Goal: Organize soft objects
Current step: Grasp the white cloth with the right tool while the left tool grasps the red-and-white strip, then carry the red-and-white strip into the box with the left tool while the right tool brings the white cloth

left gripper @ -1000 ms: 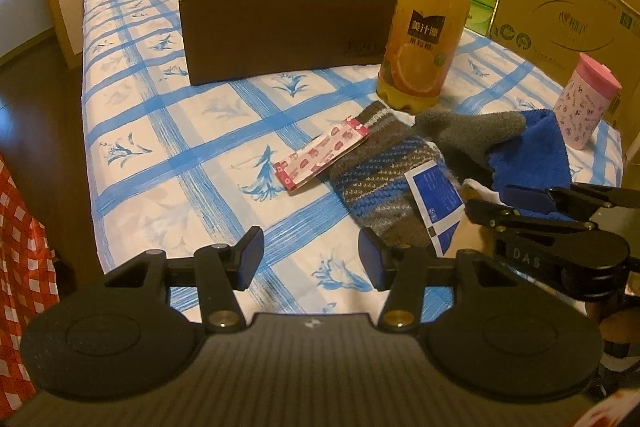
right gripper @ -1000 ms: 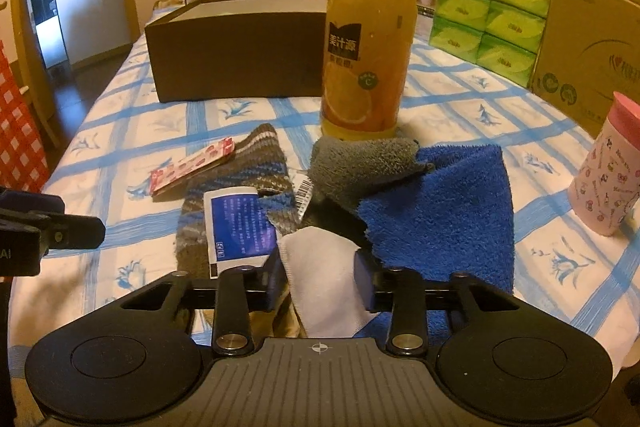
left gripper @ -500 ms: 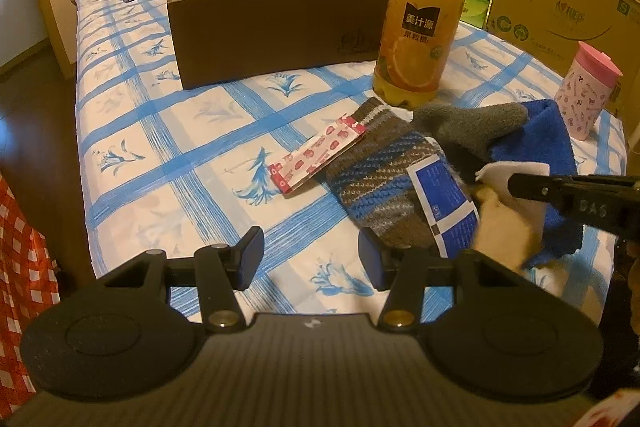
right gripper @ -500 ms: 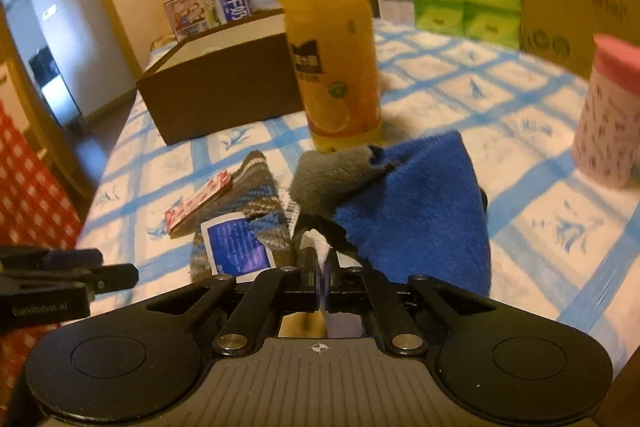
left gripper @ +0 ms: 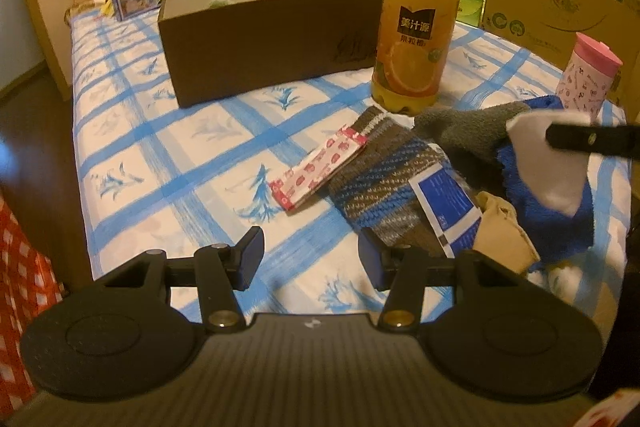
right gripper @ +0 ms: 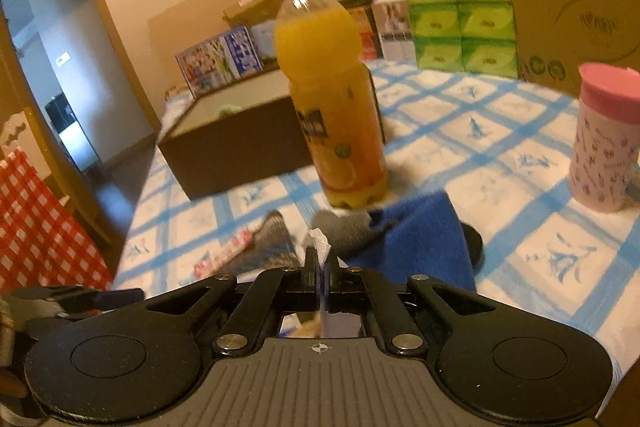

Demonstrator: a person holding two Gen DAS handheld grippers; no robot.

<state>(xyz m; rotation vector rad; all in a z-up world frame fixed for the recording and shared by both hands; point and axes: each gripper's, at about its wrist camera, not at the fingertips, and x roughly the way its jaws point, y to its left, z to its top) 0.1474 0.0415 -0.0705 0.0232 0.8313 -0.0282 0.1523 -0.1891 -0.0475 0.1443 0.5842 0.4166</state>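
The white cloth [left gripper: 554, 163] is pinched tight in the right gripper [right gripper: 319, 259] and hangs above the pile of soft things, with one white corner [right gripper: 318, 241] poking up past the two closed fingers. Under it lies a fuzzy blue towel [left gripper: 548, 223], and a gray sock [left gripper: 464, 131] rests against the towel's far edge. Just beside these is a striped knit sock [left gripper: 384, 179] in brown, gray and blue, with a blue paper tag [left gripper: 446, 203] on it. A thin red and white packet [left gripper: 316, 167] lies across the sock's top end. A tan cloth [left gripper: 504, 231] peeks out near the towel — it is partly hidden. The left gripper [left gripper: 308, 255] waits near the front of the table with its jaws apart and nothing between them. Everything sits on a table with a blue and white checked cloth [left gripper: 168, 163]. Farther back stands a tall bottle of orange juice [left gripper: 416, 23], and next to it an open brown box [left gripper: 264, 39] with something small and green inside. A pink cup with a lid [right gripper: 604, 139] stands off to the right, well apart from the pile.
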